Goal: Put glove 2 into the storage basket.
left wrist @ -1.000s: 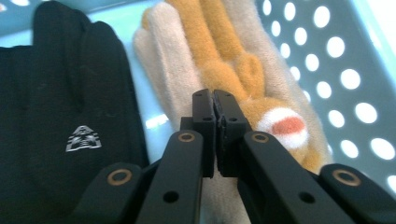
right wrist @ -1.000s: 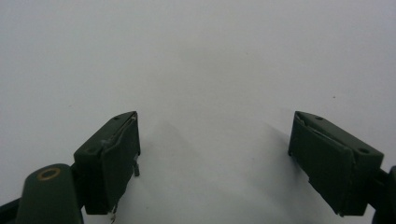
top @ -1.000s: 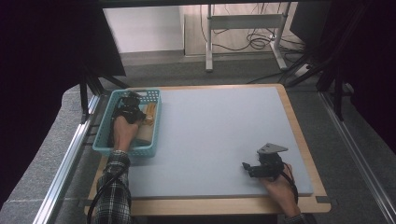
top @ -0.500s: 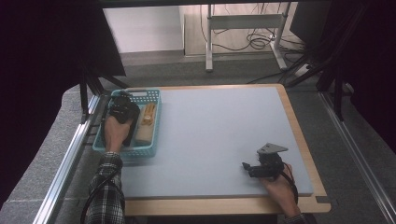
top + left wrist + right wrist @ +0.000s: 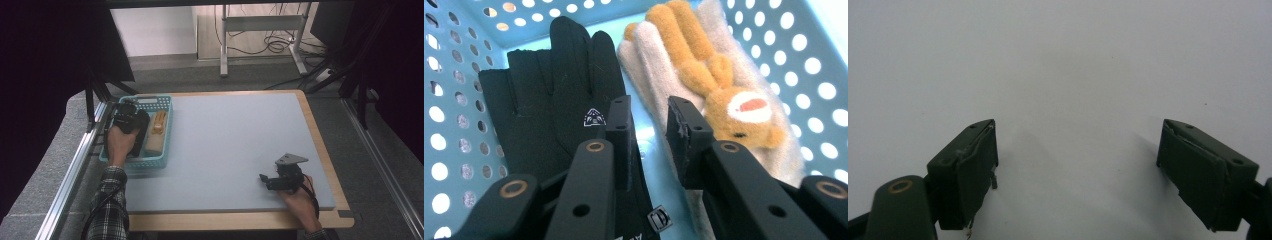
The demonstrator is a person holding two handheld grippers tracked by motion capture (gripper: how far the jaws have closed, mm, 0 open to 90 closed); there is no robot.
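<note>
**Inspector:** Over the blue basket [image 5: 134, 162], at its near left part, the left gripper [image 5: 647, 131] hangs with its jaws a little apart; they have just been opening, and nothing sits between them.

**Clerk:** And the black glove [image 5: 555, 95]?

**Inspector:** Flat on the basket floor, against the left wall, released. Beside it, toward the basket's right wall, lies the cream glove [image 5: 664, 75] with its plush animal. A second ago the hand was lower over the same glove; it has since drawn up and back.

**Clerk:** Meaning?

**Inspector:** I judge the placing done and the hand free to withdraw. Whether the glove's cuff touches the lower jaw I cannot say; that edge is cropped.

**Clerk:** The right gripper [image 5: 1078, 170]?

**Inspector:** Well apart from the basket, on the grey mat [image 5: 240, 145], jaws wide, empty, unmoved.
</note>
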